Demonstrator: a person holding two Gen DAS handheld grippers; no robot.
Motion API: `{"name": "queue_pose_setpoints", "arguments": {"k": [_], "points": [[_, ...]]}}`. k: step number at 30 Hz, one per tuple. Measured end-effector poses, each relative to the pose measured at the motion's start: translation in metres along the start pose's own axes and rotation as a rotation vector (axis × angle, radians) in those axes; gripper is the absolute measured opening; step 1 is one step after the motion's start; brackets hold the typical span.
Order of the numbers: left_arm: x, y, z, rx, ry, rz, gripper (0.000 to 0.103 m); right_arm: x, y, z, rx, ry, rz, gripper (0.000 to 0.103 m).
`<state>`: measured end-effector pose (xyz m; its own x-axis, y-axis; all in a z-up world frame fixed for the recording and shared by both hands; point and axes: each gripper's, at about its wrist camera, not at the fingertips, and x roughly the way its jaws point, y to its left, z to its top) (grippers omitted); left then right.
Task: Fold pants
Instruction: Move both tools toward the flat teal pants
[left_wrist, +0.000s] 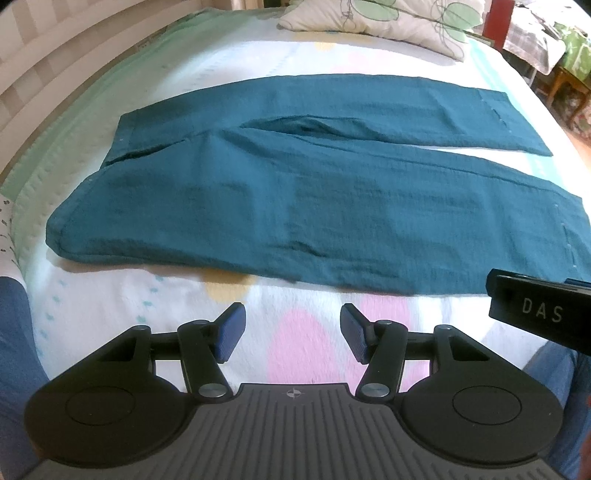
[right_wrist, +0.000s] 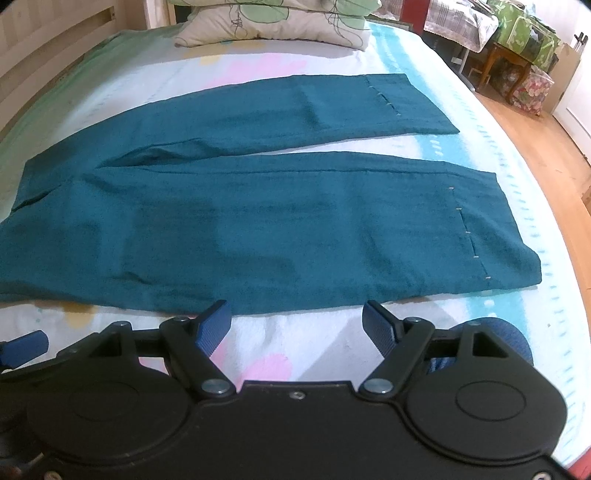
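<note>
I see the teal pants (left_wrist: 295, 206) lying flat on the bed (left_wrist: 258, 55), waist to the left and both legs spread apart toward the right. A pillow (left_wrist: 388, 22) sits at the far end of the bed. My left gripper (left_wrist: 292, 332) hangs over the blanket just in front of the pants, its jaws apart with nothing between them. My right gripper (right_wrist: 297, 325) is near the closer leg, also spread wide and holding nothing

Teal pants (right_wrist: 258, 206) lie flat on the bed (right_wrist: 480, 177), legs apart. The right gripper (right_wrist: 297, 325) hovers near their hem, jaws spread; a pillow (right_wrist: 273, 26), seemingly floral, lies beyond
</note>
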<state>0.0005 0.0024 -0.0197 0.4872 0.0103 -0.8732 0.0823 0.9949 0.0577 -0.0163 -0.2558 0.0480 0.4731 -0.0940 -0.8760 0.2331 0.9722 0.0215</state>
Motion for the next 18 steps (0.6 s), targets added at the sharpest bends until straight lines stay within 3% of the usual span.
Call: {"name": "queue_pose_setpoints", "arguments": {"k": [18], "points": [[0.0023,0.0003,0.0035,-0.008,0.031,-0.005,0.056,0.0033,0.0043,-0.0006,-0.007,0.012,0.004,0.079]]}}
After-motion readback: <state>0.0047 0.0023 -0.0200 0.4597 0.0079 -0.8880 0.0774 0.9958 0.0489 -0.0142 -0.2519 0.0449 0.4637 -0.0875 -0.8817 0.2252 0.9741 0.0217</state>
